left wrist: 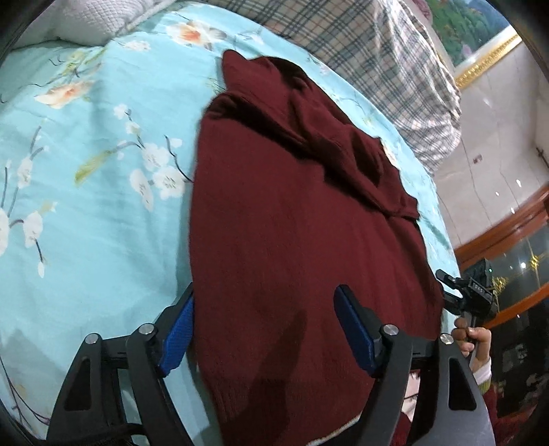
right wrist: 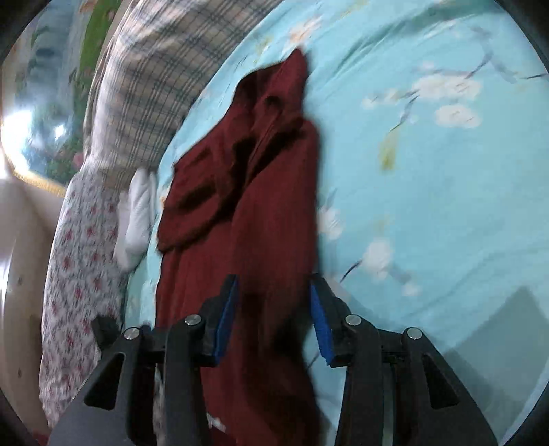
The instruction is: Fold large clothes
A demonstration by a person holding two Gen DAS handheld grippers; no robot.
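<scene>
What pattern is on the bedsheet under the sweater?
Light blue bedsheet with white blossoms; clearest in the left wrist view.

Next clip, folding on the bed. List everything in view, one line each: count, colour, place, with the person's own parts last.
dark red knitted sweater: one, maroon, lying on the bed, partly folded over at its far end.
light blue floral bedsheet: one, turquoise with white and orange blossoms, under the sweater.
plaid blanket: one, beige with dark checks, heaped at the bed's far edge.
white quilted pillow: one, white, far corner of the bed.
red-flowered white fabric: one, beside the bed's edge in the right wrist view.
gold-framed picture: one, on the wall.
left gripper: black, blue pads, jaws open over the sweater's near end.
right gripper: same, open, sweater between the pads.
hand: one, holding the right gripper's handle.
</scene>
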